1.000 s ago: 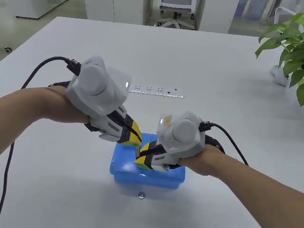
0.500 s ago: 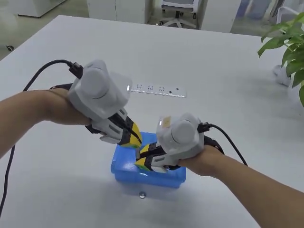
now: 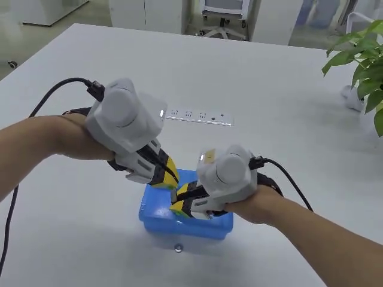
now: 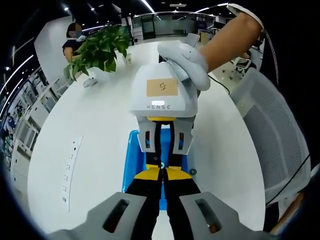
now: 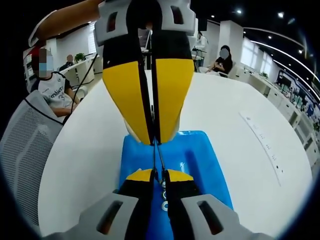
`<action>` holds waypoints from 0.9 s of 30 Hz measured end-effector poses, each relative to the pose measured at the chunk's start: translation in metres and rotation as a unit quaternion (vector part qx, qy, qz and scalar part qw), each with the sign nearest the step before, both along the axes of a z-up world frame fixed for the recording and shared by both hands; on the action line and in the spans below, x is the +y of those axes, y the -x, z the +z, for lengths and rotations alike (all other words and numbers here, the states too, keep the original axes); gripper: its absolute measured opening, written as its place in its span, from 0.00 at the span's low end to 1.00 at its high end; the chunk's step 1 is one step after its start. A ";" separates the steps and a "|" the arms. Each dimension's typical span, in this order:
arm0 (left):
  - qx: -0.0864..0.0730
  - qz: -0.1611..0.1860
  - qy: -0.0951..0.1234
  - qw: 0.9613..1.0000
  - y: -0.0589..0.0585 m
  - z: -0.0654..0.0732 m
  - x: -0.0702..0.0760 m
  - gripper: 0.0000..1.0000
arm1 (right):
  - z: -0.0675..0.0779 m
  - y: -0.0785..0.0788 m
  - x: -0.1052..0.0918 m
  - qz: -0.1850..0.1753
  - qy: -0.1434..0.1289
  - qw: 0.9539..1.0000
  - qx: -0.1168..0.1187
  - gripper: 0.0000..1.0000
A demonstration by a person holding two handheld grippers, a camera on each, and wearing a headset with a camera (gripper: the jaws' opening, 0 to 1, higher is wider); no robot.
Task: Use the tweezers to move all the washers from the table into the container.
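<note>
Right gripper point(image 5: 159, 174) rises from the bottom of its own view with its yellow-tipped jaws drawn almost together on the thin metal tweezers point(image 5: 156, 155), which run up the middle of the frame. Left gripper point(image 5: 154, 140) comes down from the top of that view, tip to tip with the right one, its broad yellow pads also closed on the same tweezers. Both sets of jaws hang over the blue container point(image 5: 200, 160), which fills the lower centre of the picture. Two small washers point(image 5: 164, 196) lie on its floor just above the right gripper's tips.

In the head view the two grippers meet at the centre of the frame over the container's far edge, the left one reaching in from the upper left and the right one from the lower right. One loose washer point(image 3: 178, 247) sits on the white table point(image 3: 269, 89) just below the container's near wall, close to it but not touching. A white power strip point(image 3: 197, 115) lies above centre, well apart from the container, and a green plant point(image 3: 362, 57) stands at the upper right edge.
</note>
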State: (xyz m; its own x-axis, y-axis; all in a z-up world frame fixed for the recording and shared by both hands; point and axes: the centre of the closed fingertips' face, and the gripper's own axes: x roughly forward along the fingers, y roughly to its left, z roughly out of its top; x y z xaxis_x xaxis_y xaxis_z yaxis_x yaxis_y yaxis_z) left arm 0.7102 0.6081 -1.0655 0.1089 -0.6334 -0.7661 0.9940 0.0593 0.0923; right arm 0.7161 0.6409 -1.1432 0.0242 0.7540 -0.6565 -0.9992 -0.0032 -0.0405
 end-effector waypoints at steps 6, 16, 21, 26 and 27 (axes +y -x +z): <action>-0.004 0.000 -0.001 1.000 0.003 0.006 0.001 0.05 | 0.007 0.002 0.001 0.000 -0.004 1.000 -0.005 0.10; -0.012 -0.003 0.001 1.000 0.010 0.022 -0.001 0.05 | 0.023 0.007 -0.001 -0.003 -0.009 1.000 -0.016 0.10; -0.017 -0.004 0.005 1.000 0.015 0.033 -0.004 0.05 | 0.034 0.011 -0.003 -0.004 -0.012 1.000 -0.024 0.10; -0.022 -0.008 0.005 1.000 0.023 0.042 -0.007 0.05 | 0.043 0.018 -0.006 -0.003 -0.011 0.999 -0.034 0.10; -0.022 -0.008 0.006 1.000 0.025 0.043 -0.008 0.05 | 0.044 0.020 -0.006 -0.002 -0.011 0.999 -0.036 0.10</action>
State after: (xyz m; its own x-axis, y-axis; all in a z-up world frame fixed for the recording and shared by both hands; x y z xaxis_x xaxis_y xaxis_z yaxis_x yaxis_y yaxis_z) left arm 0.6849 0.6005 -1.0222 0.1324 -0.6438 -0.7537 0.9897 0.0441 0.1362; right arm 0.6962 0.6346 -1.0987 0.0739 0.7686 -0.6354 -0.9936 0.0026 -0.1125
